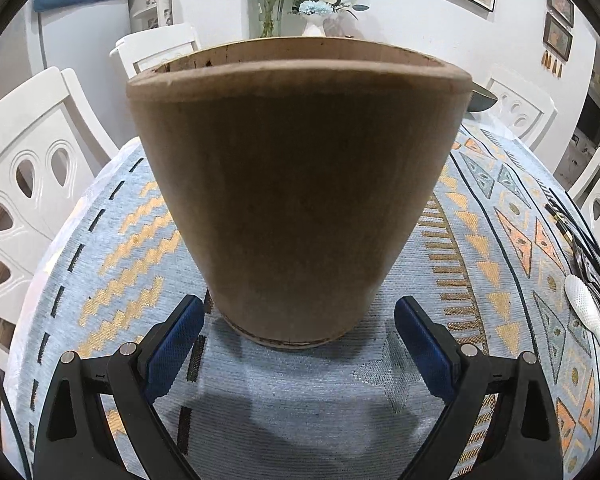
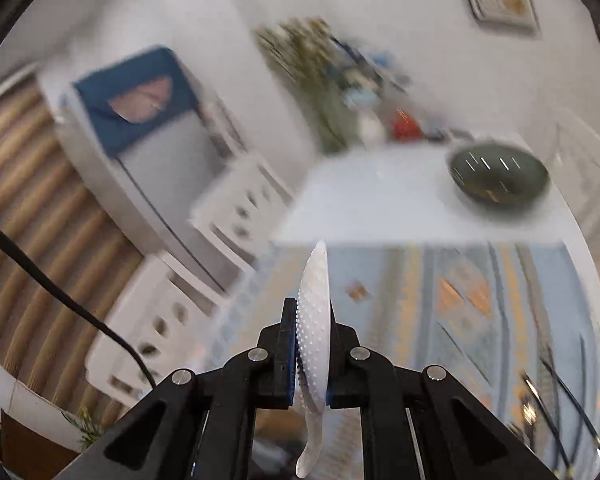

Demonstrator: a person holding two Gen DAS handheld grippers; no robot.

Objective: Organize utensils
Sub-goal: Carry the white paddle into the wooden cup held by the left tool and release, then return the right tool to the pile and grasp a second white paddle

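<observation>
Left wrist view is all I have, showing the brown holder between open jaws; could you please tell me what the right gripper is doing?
Observer: The right gripper is shut on a white dotted spoon, clamped across its bowl.
Operator: Thank you. How does the spoon sit in it?
Observer: On edge, with its tip poking past the fingertips and its handle hanging below the pads.
Operator: Is anything beyond it?
Observer: A dark green bowl stands on the far white part of the table. That view is blurred, so I cannot tell its contents.

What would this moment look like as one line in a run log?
left gripper: open around brown wooden holder | right gripper: shut on white dotted spoon, lifted | next: likely spoon into holder
</observation>
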